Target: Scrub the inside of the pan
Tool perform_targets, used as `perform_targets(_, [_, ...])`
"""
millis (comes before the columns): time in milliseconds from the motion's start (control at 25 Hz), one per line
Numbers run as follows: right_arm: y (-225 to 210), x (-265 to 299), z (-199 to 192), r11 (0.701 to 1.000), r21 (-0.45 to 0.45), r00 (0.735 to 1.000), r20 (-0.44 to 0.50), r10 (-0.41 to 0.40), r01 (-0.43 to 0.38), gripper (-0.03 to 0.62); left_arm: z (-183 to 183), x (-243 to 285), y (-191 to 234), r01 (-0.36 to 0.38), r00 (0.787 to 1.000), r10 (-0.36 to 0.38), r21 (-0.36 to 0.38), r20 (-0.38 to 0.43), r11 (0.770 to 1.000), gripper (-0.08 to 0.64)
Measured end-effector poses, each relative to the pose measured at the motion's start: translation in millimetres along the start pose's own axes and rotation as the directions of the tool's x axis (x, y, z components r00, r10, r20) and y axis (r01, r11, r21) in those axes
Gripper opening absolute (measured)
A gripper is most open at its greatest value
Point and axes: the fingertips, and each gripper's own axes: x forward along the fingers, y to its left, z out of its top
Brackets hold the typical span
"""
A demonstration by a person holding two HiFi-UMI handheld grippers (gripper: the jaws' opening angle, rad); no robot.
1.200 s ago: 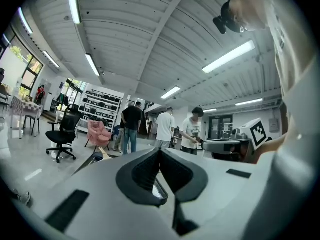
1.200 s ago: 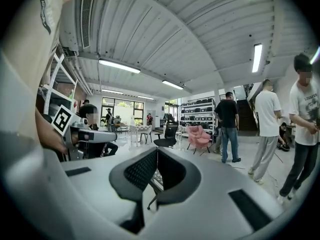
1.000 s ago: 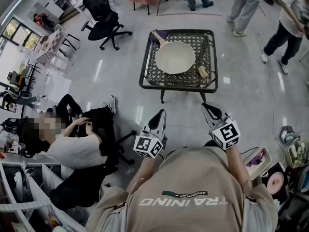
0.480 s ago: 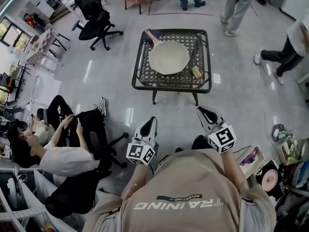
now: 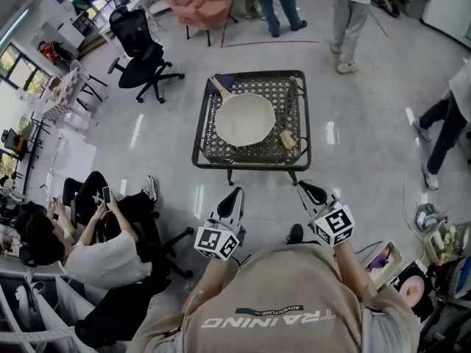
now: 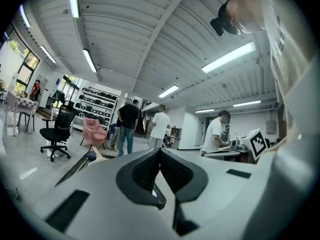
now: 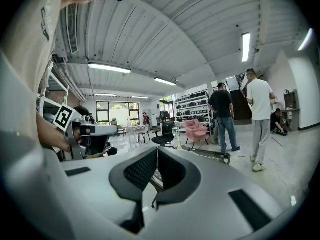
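A cream pan (image 5: 244, 119) lies on a low black mesh table (image 5: 298, 79), its wooden handle (image 5: 219, 87) pointing to the far left. A small yellow sponge (image 5: 288, 140) rests on the table by the pan's right rim. My left gripper (image 5: 235, 194) and right gripper (image 5: 302, 187) are held side by side above the floor, short of the table's near edge. Both are shut with nothing between the jaws. In the left gripper view the left gripper (image 6: 160, 151) shows closed jaws, with the pan handle (image 6: 94, 154) low at left. The right gripper (image 7: 157, 152) looks the same, the table (image 7: 210, 155) beyond it.
A black office chair (image 5: 140, 39) and a pink armchair (image 5: 199, 2) stand beyond the table. A seated person (image 5: 96, 234) is at my left. People stand at the back (image 5: 353, 13) and at the right (image 5: 449, 123). Boxes and clutter (image 5: 434, 234) lie at lower right.
The table with the pan has slid lower and left in the head view, closer to the grippers. Both grippers keep the same shut pose. The bystanders at the right have shifted.
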Motion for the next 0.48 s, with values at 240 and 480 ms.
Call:
perform_targets(240, [-39.3,10.8,-5.2,0.999,0.001,0.999,-0.012,0.038,-0.038,0.018,-29.7,23.3,13.1,-0.106,0.993,0.103,-0.047,-0.055,0.993,0.018])
perform_targets(480, [-56.1,11.6,-24.3,0.990,0.122,0.995,-0.067,0.079,-0.070,0.018,-20.2,38.9,7.8,-0.125,0.991,0.122,-0.045,-0.057,0.991,0.017])
